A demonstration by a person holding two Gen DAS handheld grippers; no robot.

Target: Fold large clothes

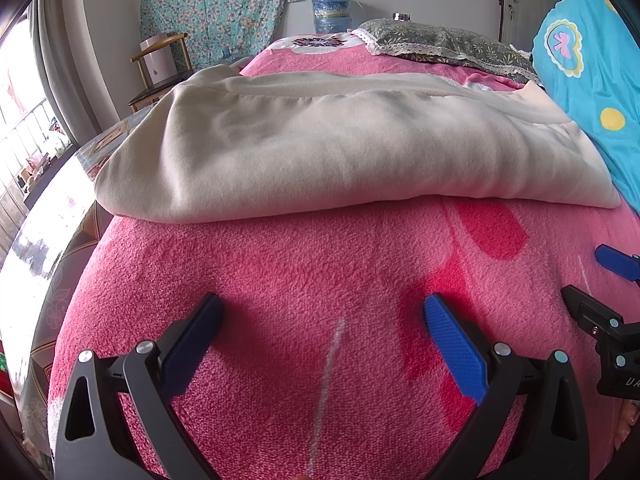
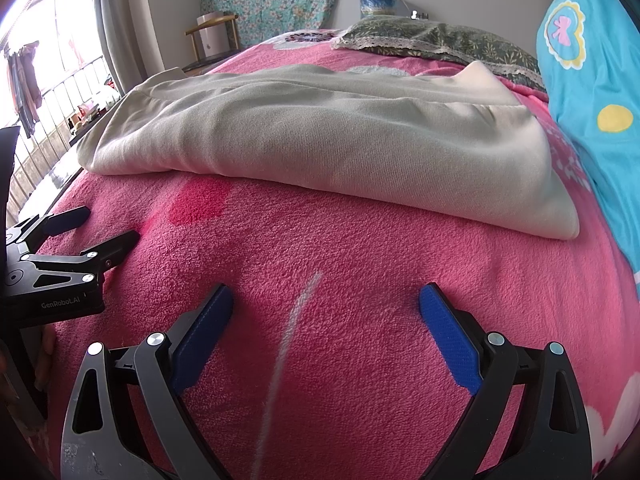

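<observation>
L tool (image 1: 322, 312) gaping wide, gripping nothing | R tool (image 2: 326, 300) same – both hovering over pink blanket (image 1: 280, 280) w/ room to reach | cream garment (image 1: 320, 144) lying folded mid-bed, just ahead, untouched – prob. awaiting next fold

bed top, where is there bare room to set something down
Free: the pink blanket strip between the folded cream garment and the open left gripper and right gripper. Crowded: the far end, with the floral pillow, and the right side, where the blue quilt lies.
</observation>
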